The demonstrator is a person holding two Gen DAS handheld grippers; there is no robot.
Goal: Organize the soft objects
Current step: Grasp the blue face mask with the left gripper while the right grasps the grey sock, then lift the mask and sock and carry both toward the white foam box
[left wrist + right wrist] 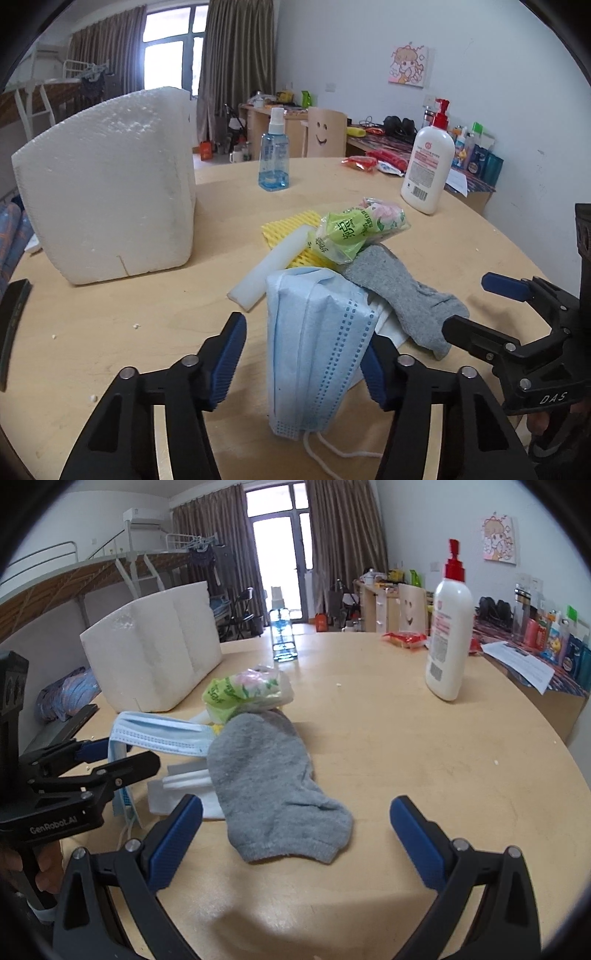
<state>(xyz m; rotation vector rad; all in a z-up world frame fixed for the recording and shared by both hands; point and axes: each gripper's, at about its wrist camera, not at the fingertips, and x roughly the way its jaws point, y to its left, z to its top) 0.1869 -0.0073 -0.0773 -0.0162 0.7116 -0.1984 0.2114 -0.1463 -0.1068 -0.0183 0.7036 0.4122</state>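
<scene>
The pile of soft things sits on the round table (110,314), and the grey sock (273,775) in its middle serves as the landmark. Just left of the sock stands the blue face mask (317,339), folded upright between the blades of the left gripper (303,362); the right blade looks to be at the mask's edge, while the left blade stands clear with table showing in the gap, so the claw is apart and not yet clamped on anything. The right gripper (295,834) is spread wide with the sock's toe lying between its blades and neither pad touching the cloth. Behind the sock lie a green plastic packet (354,229), a yellow foam net (291,229) and a white foam stick (269,269); under its left edge is some folded white tissue (184,786). Farther back and to the left stands the white foam box (107,184), the likely home for these things. The risk is that the limp mask buckles or slides aside as the blades meet, leaving only a thin fold caught, or that its loose ear loop (332,450) snags on lifting. The sock overlaps the mask and tissue, so lifting either may drag its neighbours.
</scene>
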